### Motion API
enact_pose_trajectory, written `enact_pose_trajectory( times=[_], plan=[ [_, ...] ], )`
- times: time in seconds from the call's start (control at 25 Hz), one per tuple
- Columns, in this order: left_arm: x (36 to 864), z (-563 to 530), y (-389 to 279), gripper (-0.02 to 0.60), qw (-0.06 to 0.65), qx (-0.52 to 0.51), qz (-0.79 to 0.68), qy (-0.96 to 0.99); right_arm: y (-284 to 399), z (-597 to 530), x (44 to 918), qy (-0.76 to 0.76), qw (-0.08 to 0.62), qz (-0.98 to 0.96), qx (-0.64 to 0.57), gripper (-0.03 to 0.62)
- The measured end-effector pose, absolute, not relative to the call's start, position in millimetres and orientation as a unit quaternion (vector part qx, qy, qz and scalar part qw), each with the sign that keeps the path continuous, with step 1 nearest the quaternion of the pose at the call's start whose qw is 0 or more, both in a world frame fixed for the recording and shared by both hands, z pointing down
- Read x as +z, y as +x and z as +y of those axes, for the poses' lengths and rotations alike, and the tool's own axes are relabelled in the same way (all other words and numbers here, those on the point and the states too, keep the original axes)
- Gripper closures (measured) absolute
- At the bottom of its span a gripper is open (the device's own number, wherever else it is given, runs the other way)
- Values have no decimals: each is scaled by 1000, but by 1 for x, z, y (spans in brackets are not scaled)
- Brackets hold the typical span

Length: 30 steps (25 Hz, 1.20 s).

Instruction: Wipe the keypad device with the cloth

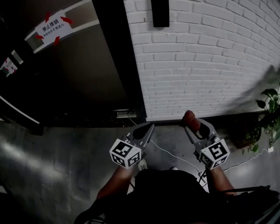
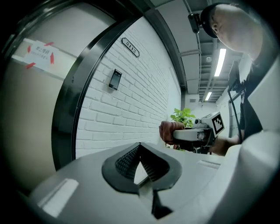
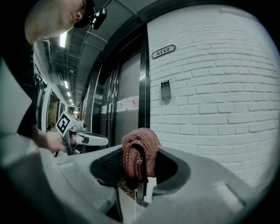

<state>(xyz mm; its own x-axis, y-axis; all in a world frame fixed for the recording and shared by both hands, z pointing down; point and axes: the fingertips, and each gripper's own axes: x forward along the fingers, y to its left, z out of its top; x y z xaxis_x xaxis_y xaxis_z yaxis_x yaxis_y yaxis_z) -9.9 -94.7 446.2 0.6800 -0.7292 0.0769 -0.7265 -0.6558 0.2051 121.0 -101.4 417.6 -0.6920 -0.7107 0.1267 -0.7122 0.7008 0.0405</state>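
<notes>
The keypad device (image 1: 160,13) is a small black panel high on the white brick wall (image 1: 205,61); it also shows as the keypad device (image 2: 115,79) and the keypad device (image 3: 165,89) in the gripper views. My right gripper (image 1: 191,121) is low near the wall's foot and shut on a reddish-brown cloth (image 1: 189,117). The bunched cloth (image 3: 141,148) hangs over the right gripper (image 3: 138,154). My left gripper (image 1: 148,128) is beside it, jaws together with nothing held. Both are well below the keypad. In its own view the left gripper (image 2: 140,147) faces the wall.
A dark door (image 1: 65,74) with a white sign with red arrows (image 1: 52,27) stands left of the black door frame (image 1: 118,57). A potted plant (image 1: 267,114) is at the right. A white cable (image 1: 173,154) runs over the grey floor. A number plate (image 3: 163,51) hangs above the keypad.
</notes>
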Motion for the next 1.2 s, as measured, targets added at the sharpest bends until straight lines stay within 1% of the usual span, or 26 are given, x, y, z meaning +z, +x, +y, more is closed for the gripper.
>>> enact_pose_trajectory(
  times=[0.28,0.48,0.96,1.2],
  plan=[
    [454,-64,21,565,117,-11,-441,890,157,-74,431,352,72,-933,19,451],
    [457,-57,26,565,120,-11,-449,885,162,-68,432,344,69,-936,17,451],
    [448,-72,-1,565,117,15,-416,902,134,-78,433,379,42,-924,38,456],
    [449,-78,-13,565,113,16,-404,908,120,-80,438,388,51,-919,37,456]
  ],
)
